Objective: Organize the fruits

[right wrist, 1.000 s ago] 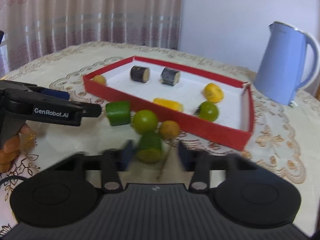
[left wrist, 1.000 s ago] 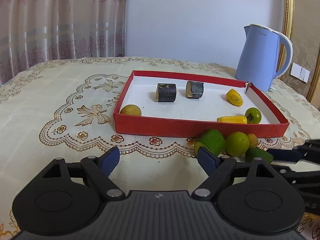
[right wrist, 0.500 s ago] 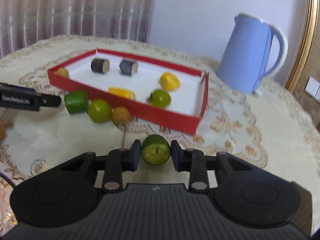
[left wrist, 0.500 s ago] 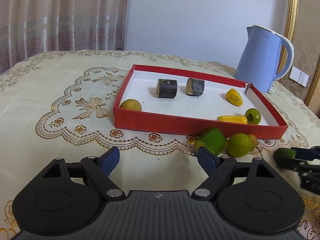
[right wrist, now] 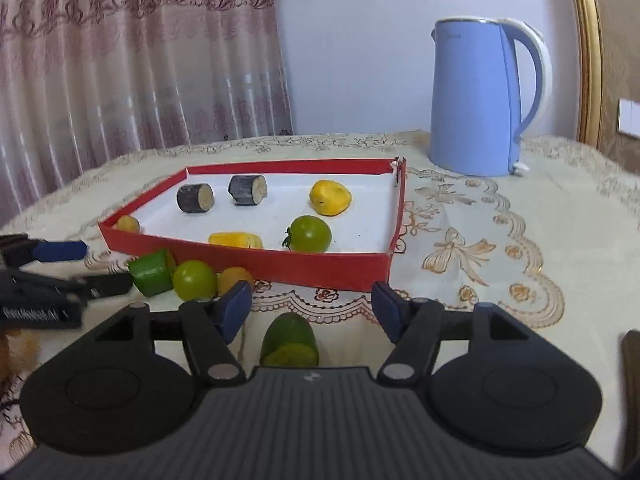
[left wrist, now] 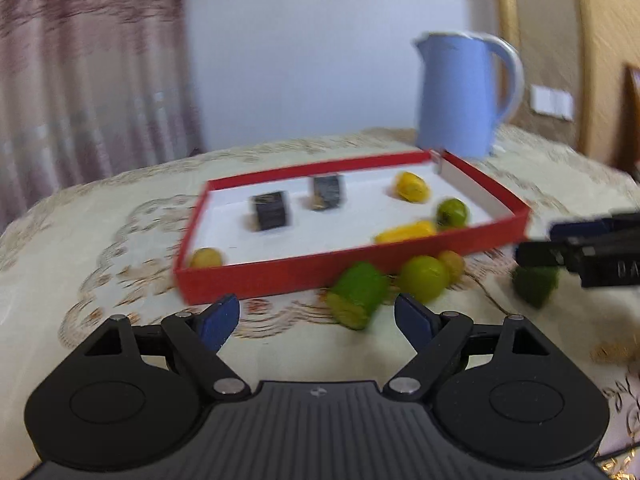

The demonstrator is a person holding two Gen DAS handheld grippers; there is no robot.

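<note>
Tablecloth point(right wrist: 520, 208), cream w/ gold embroidery, covers the whole table. Blue kettle point(right wrist: 476, 100) stands upright at the far side, just beyond the red tray's point(right wrist: 280, 266) far right corner. Tray is shallow w/ a white floor; inside are two dark cut cylinders point(right wrist: 195, 197) toward the back left, a yellow fruit point(right wrist: 330, 198) back right, a green tomato point(right wrist: 310, 233) w/ a yellow piece point(right wrist: 236, 239) beside it near the front wall, and a small yellow fruit point(right wrist: 128, 223) in the front left corner.

Right gripper point(right wrist: 312, 306) has just been opening; its blue pads stand apart on either side of a green cut fruit point(right wrist: 289, 340) lying on the cloth, not pressing it. That piece sits outside the tray, near its front wall.

Left gripper point(left wrist: 318, 318) is released, nothing between its pads. Just ahead of it, against the tray's front wall, lie a green cut chunk point(left wrist: 358, 294), a green round fruit point(left wrist: 424, 283) and a small orange-yellow one point(left wrist: 452, 265), prob. touching each other, though left view is blurred.
</note>
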